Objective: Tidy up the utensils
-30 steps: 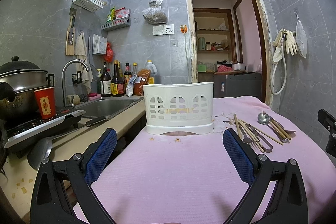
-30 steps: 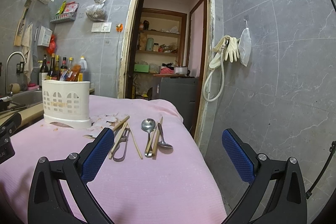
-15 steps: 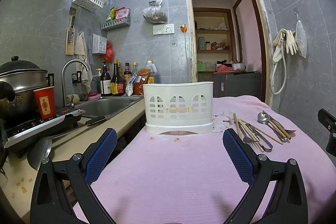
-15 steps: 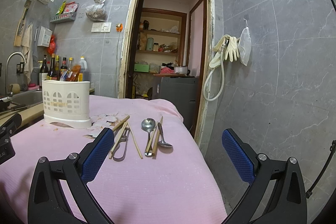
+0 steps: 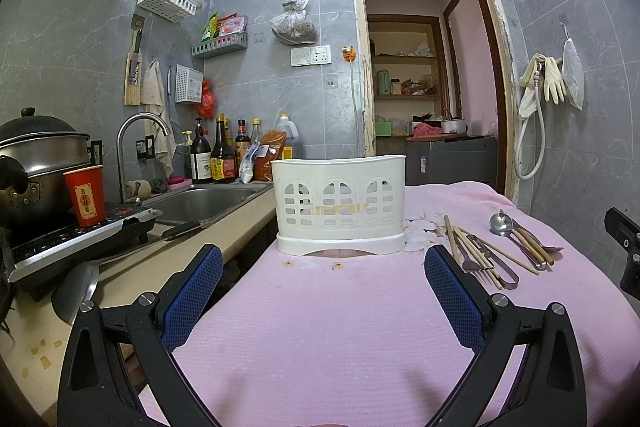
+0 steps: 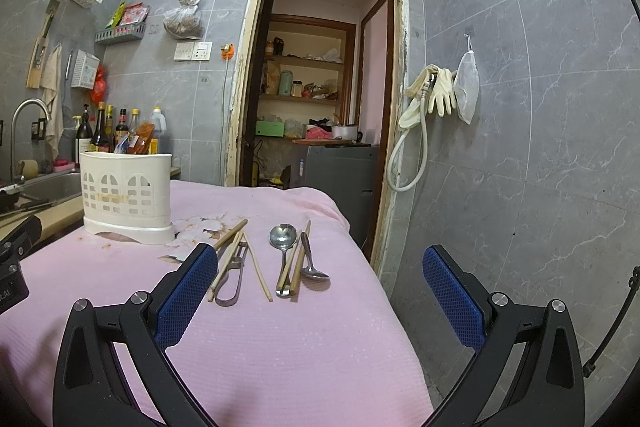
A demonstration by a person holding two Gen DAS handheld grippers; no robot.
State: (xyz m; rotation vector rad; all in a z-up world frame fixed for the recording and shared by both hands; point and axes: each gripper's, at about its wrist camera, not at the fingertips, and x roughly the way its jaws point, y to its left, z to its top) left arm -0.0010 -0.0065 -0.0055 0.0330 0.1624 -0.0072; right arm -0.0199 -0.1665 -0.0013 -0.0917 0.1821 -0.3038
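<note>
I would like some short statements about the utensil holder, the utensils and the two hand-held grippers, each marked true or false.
1. The white utensil holder stands upright on the pink cloth. True.
2. The chopsticks already stand inside the holder. False: they lie flat on the cloth, beside the holder.
3. The left hand-held gripper is open and holds nothing. True.
4. The right hand-held gripper is shut on the large spoon. False: it is open and empty, and the spoon lies on the cloth ahead of it.
5. The red cup stands on the pink cloth. False: it stands on the cooktop beside the sink.
</note>
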